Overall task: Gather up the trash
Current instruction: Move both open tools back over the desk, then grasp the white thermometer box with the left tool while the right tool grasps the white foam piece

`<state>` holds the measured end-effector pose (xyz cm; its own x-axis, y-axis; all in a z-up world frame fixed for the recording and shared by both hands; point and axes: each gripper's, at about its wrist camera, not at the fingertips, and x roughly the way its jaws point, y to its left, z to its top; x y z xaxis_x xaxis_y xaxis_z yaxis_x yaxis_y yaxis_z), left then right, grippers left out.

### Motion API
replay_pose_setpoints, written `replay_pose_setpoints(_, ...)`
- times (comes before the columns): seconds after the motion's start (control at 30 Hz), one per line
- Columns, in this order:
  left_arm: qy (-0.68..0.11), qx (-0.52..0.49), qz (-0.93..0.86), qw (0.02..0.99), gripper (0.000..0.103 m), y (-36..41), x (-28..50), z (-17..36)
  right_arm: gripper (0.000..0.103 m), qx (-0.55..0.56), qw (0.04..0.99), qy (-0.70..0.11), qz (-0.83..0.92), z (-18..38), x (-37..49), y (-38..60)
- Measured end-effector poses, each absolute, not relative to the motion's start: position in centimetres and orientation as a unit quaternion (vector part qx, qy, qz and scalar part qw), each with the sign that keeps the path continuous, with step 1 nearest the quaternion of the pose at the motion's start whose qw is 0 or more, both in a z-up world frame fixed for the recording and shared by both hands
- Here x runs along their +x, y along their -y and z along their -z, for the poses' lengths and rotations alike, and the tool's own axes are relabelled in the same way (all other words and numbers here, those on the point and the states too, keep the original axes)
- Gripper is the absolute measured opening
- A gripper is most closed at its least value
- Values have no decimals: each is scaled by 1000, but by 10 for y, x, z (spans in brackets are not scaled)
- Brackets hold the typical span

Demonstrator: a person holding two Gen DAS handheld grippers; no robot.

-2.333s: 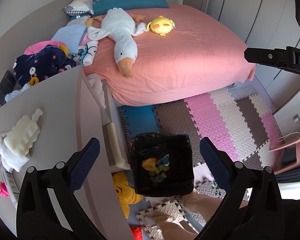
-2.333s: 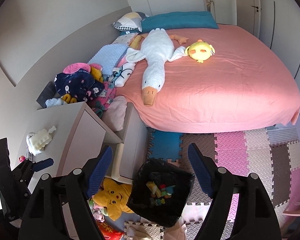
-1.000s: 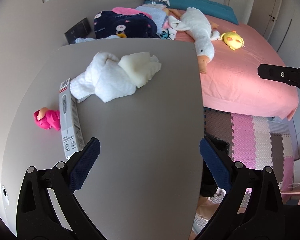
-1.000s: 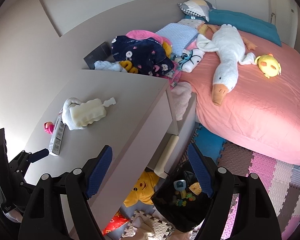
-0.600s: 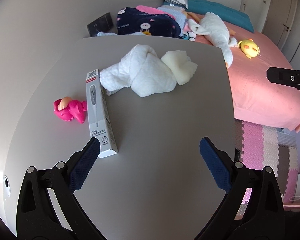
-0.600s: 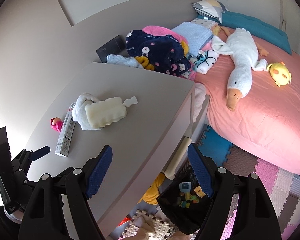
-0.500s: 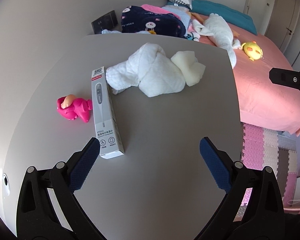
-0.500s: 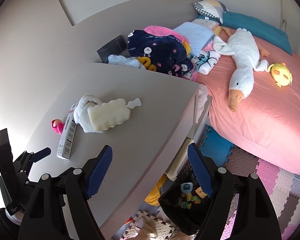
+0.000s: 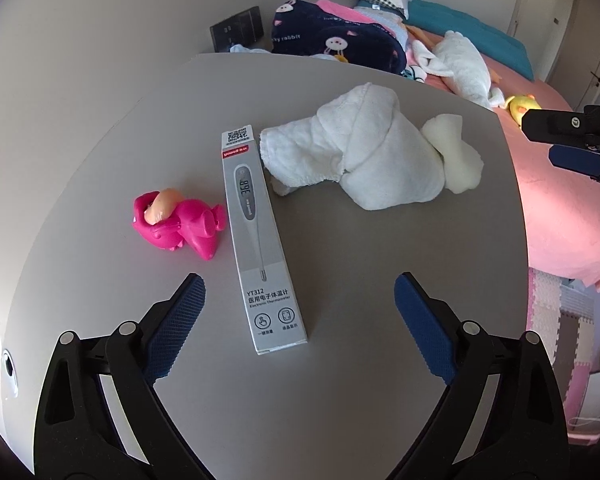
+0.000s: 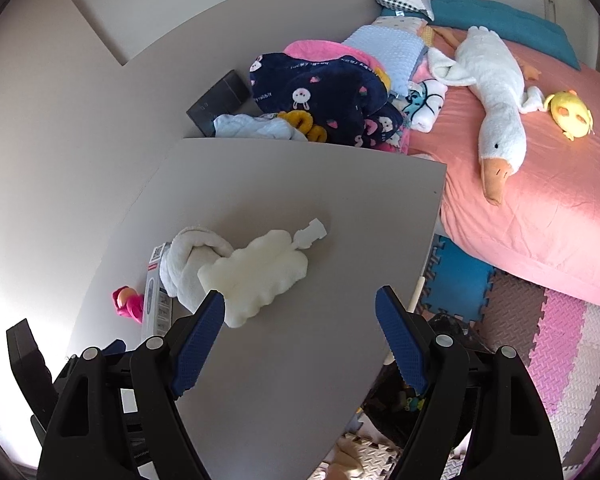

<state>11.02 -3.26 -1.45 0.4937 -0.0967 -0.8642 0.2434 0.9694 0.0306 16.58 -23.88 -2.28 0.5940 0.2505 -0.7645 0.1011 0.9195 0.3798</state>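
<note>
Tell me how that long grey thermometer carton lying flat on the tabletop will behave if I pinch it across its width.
The long grey thermometer carton looks like thin cardboard, so probably light and apt to dent under a hard squeeze. Its flat faces rule out rolling. On the smooth grey tabletop it may skid or pivot if only one of the closing left gripper fingers touches first.

Grey tabletop (image 9: 340,380): thermometer box (image 9: 260,248), pink toy (image 9: 180,226), towel (image 9: 364,152).

right tool (image 10: 300,340) bottom centre, jaws apart, nothing between, grey bench (image 10: 284,192) mid-frame, white towel (image 10: 188,264) touching cream sponge (image 10: 256,276), thermometer box (image 10: 156,300) and pink toy (image 10: 126,304) lower left, goose plush (image 10: 496,108) on pink bed (image 10: 540,220) upper right
</note>
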Motion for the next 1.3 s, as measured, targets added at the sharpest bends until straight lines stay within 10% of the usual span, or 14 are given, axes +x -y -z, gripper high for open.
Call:
replay_pose_setpoints(0.57, -518, 50, 80, 850, 79, 14, 131, 31, 78, 275, 820, -500, -37, 52, 227, 217)
replay_pose_setpoints(1.07, -533, -9, 71, 843, 69, 0, 135, 33, 34, 272, 816, -503, -83, 67, 228, 213)
replay_pose_setpoints(1.3, -530, -38, 66, 845, 30, -5, 134, 29, 21, 212, 854, -466, -89, 46, 209, 210)
